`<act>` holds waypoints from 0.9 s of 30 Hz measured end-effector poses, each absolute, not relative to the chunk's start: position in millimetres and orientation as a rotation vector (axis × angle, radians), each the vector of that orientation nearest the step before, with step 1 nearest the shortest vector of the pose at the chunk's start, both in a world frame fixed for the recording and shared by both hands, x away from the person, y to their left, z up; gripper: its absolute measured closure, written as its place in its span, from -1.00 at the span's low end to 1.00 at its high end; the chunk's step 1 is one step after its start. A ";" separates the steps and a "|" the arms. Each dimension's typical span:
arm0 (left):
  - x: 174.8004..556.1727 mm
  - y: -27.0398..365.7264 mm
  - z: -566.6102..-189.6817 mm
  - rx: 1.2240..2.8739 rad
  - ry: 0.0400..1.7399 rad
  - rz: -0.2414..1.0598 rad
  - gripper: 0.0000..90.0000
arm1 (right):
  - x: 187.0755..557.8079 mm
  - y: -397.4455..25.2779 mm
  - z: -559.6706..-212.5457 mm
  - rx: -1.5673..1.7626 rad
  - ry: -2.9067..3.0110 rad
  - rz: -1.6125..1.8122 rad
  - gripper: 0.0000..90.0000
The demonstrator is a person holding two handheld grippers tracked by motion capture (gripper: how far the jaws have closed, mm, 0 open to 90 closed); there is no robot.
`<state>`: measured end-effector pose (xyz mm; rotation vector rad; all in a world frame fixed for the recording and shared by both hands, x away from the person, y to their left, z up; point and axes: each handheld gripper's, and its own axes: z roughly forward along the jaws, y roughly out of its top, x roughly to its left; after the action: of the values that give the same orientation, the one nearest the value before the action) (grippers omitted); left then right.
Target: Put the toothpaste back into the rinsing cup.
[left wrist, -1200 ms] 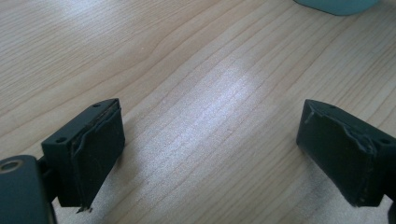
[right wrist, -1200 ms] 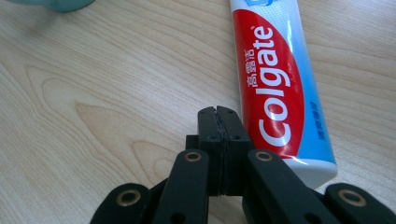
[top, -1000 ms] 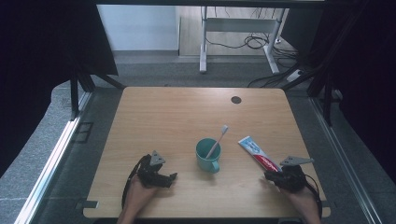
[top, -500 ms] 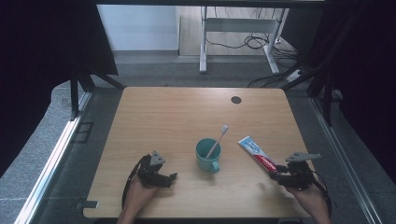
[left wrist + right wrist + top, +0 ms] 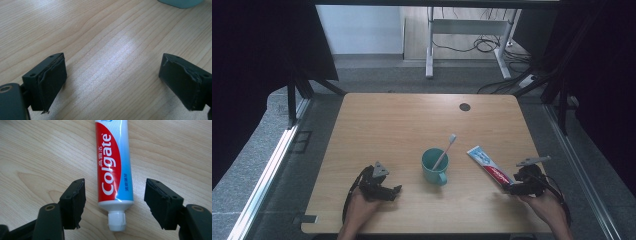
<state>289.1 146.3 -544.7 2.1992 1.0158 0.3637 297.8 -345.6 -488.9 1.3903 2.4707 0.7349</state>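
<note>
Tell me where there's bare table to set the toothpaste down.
Free: the far half of the table, behind the mug, and the left strip beyond the left tool. Crowded: between mug, toothpaste and right tool.

Toothpaste tube (image 5: 113, 167): Colgate brand, red, white and light blue body with white lettering, white ribbed screw cap fitted. Lies flat on the wooden table (image 5: 402, 125), label face up, at the right front area. In the high view the toothpaste tube (image 5: 489, 167) lies diagonally, cap end toward the front right edge, crimped end pointing toward the table centre.
</note>
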 end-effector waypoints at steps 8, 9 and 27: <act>289.1 146.2 -544.7 2.199 1.017 0.364 -0.83 | 314.9 -338.7 -487.2 1.391 2.545 0.609 -0.40; 289.1 146.2 -544.6 2.199 1.016 0.363 -0.83 | 317.8 -337.1 -486.6 1.390 2.554 0.590 -0.41; 289.1 146.3 -544.4 2.203 1.016 0.362 -0.83 | 359.3 -304.6 -488.5 1.351 2.765 0.313 -0.42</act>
<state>289.1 146.3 -544.4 2.2027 1.0156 0.3624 359.3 -304.6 -488.5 1.3506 2.7654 0.3126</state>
